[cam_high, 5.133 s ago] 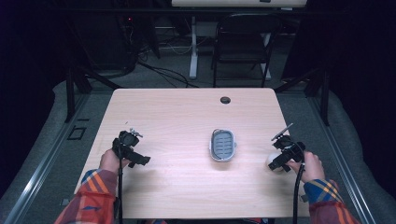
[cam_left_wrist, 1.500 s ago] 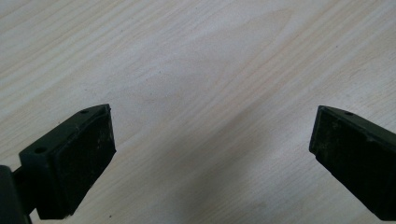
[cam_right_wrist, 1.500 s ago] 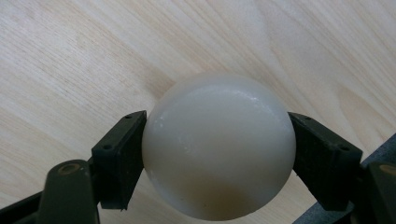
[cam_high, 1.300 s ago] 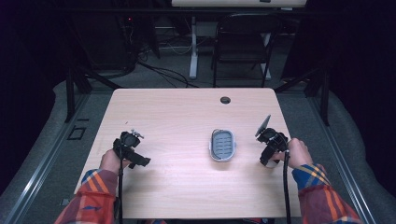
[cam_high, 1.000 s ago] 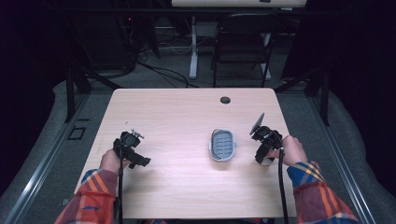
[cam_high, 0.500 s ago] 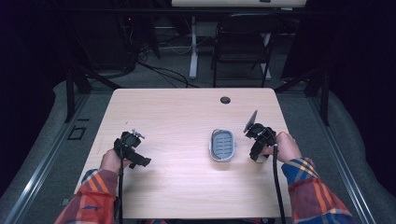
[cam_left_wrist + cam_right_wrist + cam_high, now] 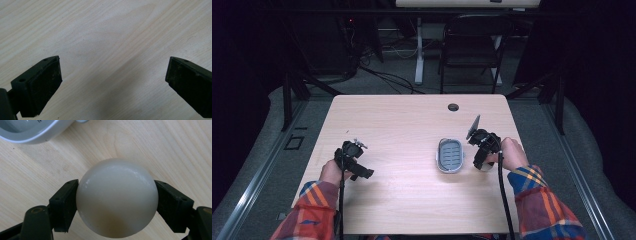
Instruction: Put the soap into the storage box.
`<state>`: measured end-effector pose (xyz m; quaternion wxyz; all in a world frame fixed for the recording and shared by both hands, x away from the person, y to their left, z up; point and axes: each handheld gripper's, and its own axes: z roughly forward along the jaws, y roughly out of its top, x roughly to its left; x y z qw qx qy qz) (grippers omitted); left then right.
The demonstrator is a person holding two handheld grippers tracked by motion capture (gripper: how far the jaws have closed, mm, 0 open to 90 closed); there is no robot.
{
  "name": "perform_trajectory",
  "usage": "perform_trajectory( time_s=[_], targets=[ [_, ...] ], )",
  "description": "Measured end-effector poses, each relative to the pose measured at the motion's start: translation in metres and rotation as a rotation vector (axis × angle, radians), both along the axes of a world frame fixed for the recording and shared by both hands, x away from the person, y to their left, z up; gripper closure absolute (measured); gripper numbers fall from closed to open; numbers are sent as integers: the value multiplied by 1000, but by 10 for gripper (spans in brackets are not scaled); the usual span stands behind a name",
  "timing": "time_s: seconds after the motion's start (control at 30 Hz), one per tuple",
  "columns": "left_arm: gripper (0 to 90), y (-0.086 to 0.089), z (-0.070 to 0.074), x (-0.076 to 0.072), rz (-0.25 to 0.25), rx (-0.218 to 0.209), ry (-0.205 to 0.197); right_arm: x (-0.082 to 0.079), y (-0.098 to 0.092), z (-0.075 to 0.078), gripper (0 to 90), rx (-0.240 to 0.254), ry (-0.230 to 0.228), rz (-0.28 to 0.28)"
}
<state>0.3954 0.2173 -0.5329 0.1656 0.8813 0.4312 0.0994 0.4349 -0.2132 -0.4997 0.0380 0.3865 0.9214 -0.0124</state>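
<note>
Landmark: the grey oval tray (image 7: 449, 155), a shallow dish with a ribbed inner floor, lying on the light wood-grain table (image 7: 412, 125).

Right hand (image 7: 510, 152): it sits just right of the tray, forearm in a plaid sleeve entering from the near edge. The right gripper (image 7: 479, 157) points down toward the tabletop beside the tray's right rim, its grey plate raised and tilted. In the right gripper view the jaws pinch a smooth, matte, off-white ball (image 7: 117, 197), one black pad on each side of it; the ball is round with no markings. The tray's pale grey rim (image 7: 37, 132) lies just beyond the ball, apart from it. Whether the ball touches the table cannot be told.

Left hand (image 7: 332, 171): well left of the tray, near the table's near-left part, forearm also in plaid. The left gripper (image 7: 354, 162) is held low over the wood. In the left gripper view its jaws are spread wide, with bare wood grain between the flat, rubbery black pads (image 7: 46, 86).

A small dark round hole (image 7: 453, 107) sits beyond the tray, near the far edge.
</note>
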Motion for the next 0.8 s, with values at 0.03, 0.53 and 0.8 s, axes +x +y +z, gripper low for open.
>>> perform_trajectory(
  time_s=[0.03, 0.53, 0.8],
  targets=[
    [5, 0, 0, 0, 0, 0, 0, 0, 0, 0, 239, 0, 0, 0],
    [6, -1, 0, 0, -6, -2, 1, 9, 11, 5, 239, -11, 3, 16],
    [6, -1, 0, 0, -7, 0, 2, 13, 15, 9, 239, -19, 7, 20]
  ],
)
